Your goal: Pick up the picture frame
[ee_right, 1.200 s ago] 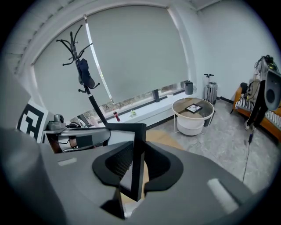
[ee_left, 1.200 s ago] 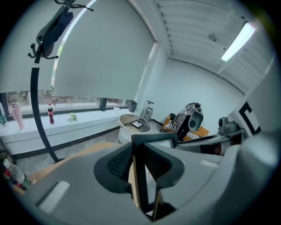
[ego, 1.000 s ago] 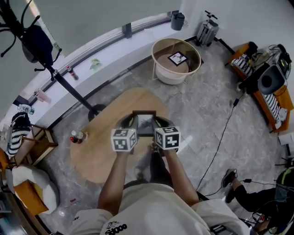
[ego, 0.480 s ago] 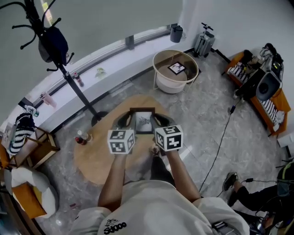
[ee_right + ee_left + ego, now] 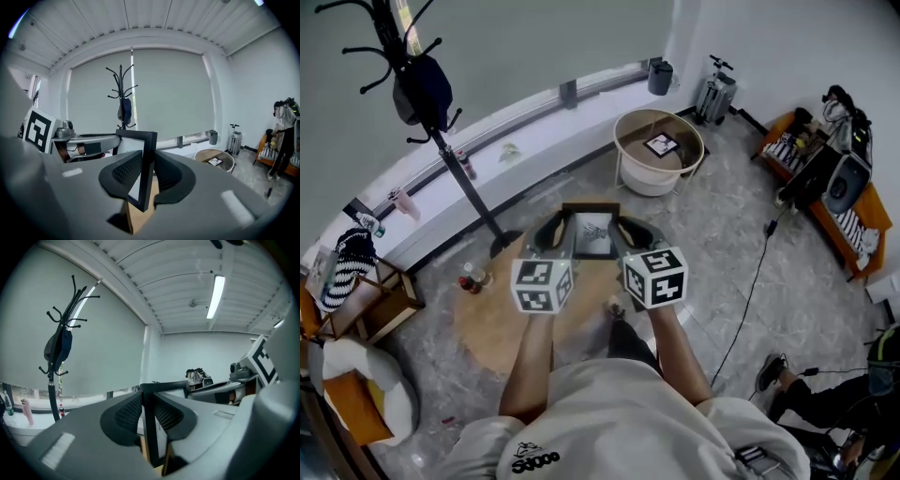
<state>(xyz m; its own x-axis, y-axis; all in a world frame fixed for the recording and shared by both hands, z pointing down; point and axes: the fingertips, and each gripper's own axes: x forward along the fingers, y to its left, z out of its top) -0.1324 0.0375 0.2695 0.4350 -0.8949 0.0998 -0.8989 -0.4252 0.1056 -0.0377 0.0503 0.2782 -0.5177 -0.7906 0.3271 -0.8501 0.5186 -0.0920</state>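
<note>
I am holding the frame (image 5: 591, 234) up in the air with both grippers, over the far edge of the table (image 5: 487, 323) and not touching it, its picture side facing me. My left gripper (image 5: 149, 404) is pinching the frame's left side and my right gripper (image 5: 146, 171) is pinching its right side. Both sets of jaws are pressing on the thin edge, only a narrow way apart.

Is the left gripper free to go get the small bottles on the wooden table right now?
Probably not. The left gripper is shut on the picture frame, held with the right gripper above the table. The path to the bottles looks clear, but it must let go first.
</note>
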